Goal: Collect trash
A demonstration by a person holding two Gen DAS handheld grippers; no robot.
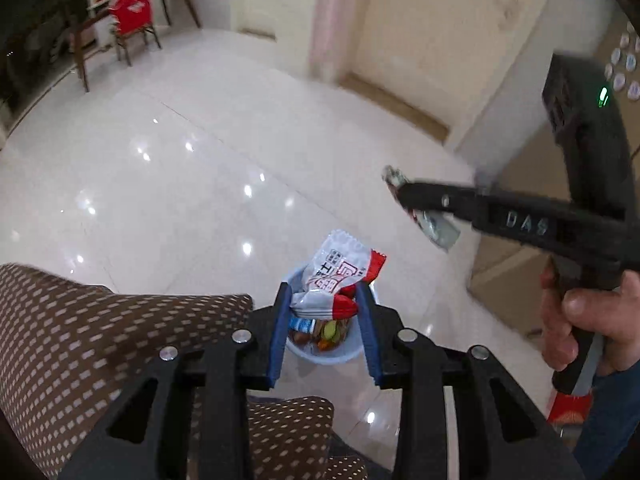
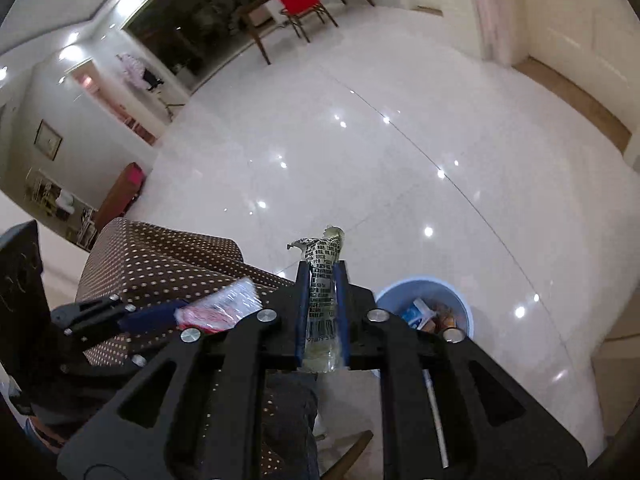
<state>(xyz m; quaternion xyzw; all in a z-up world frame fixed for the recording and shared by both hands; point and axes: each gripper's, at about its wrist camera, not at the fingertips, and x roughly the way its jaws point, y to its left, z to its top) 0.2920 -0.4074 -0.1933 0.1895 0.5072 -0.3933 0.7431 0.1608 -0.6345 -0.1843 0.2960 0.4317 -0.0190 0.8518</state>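
1. Our left gripper [image 1: 325, 302] is clamped on a red-white wrapper [image 1: 340, 276], right above the bin [image 1: 362, 350] on the floor.
2. Our right gripper [image 2: 323, 300] pinches a printed wrapper [image 2: 322, 280]; bin sits near right.
3. We should centre each over the bin mouth before releasing, left first.

A white and red snack wrapper [image 1: 334, 280], crumpled, is held directly above a pale blue trash bin [image 1: 316, 354] that stands on the white floor and is filled with assorted packets. A transparent wrapper with black print [image 2: 323, 292], rolled into a narrow strip, is held upright just beside the bin [image 2: 466, 308].
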